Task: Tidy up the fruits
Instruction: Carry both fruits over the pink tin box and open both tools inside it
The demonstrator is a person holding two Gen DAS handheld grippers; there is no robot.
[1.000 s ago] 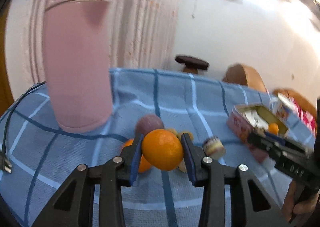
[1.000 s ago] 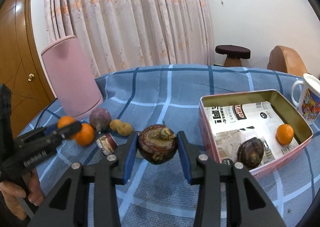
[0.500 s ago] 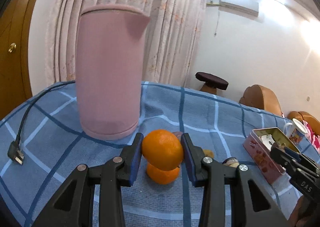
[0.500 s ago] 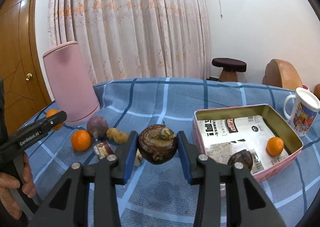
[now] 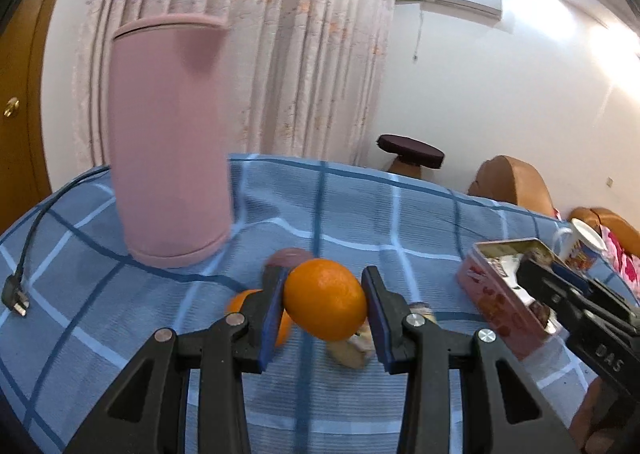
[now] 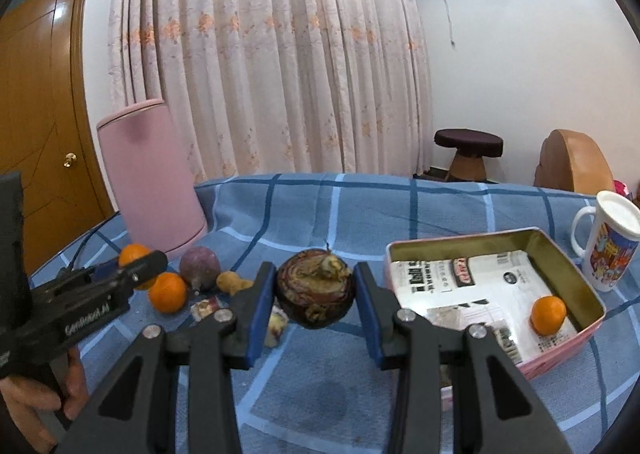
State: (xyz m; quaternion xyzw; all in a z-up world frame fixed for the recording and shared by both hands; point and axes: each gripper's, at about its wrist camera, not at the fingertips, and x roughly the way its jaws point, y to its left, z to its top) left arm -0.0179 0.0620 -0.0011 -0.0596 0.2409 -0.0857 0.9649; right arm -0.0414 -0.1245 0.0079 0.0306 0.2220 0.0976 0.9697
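Observation:
My left gripper (image 5: 325,300) is shut on an orange (image 5: 326,299) and holds it above the blue checked tablecloth (image 5: 360,210). A second orange (image 5: 240,300) and a purple fruit (image 5: 290,256) lie behind it. My right gripper (image 6: 316,296) is shut on a dark mangosteen (image 6: 316,294), left of the pink tin (image 6: 560,350), which holds a small orange (image 6: 548,315). In the right wrist view the left gripper (image 6: 132,266) shows at left with its orange (image 6: 134,254), above an orange (image 6: 168,292), a purple fruit (image 6: 200,263) and small brown fruits (image 6: 232,282).
A tall pink jug (image 5: 172,142) stands at the back left, with a black cable and plug (image 5: 16,300) beside it. A white printed mug (image 6: 610,242) stands right of the tin. A small wrapped snack (image 6: 206,308) lies by the fruits.
Both grippers have lifted their fruit higher above the table. The left gripper swung to the right, so the tin and the right gripper show larger in its view.

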